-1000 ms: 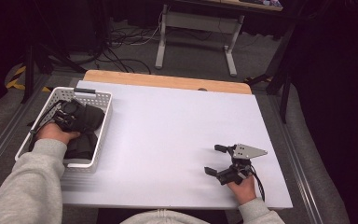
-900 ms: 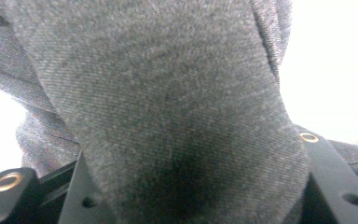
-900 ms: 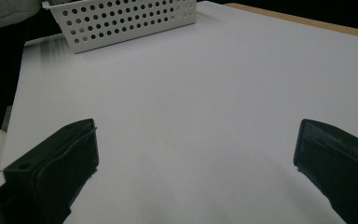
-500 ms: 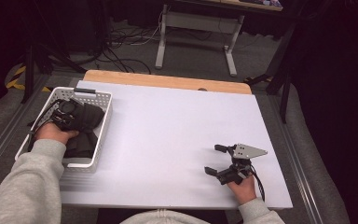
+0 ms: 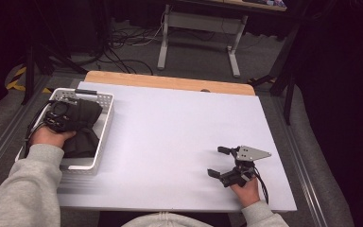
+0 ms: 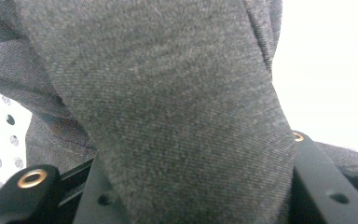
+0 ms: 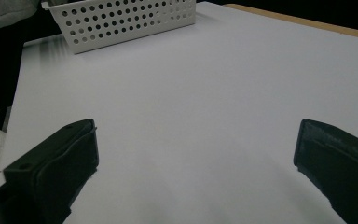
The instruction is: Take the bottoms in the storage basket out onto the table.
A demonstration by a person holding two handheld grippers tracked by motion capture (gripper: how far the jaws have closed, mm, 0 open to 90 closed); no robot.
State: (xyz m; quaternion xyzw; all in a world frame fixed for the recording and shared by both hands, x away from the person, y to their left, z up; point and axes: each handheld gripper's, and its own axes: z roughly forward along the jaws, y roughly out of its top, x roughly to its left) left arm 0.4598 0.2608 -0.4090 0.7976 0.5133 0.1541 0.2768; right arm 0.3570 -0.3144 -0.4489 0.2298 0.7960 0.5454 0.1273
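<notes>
White table [image 5: 170, 137], far-left basket [image 5: 105, 124]: our left hand-held gripper [image 5: 56, 116] clamps the dark cloth [image 5: 86, 113] inside it — right hand-held gripper [image 5: 224, 163] well apart, jaws spread, empty.

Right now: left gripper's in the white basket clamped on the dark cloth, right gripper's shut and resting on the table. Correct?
One error: the right gripper is open, not shut. The right gripper view shows its two jaws spread wide with bare white table between them. The rest holds: the left gripper is in the white basket, closed on the dark cloth, as the left gripper view shows.
</notes>
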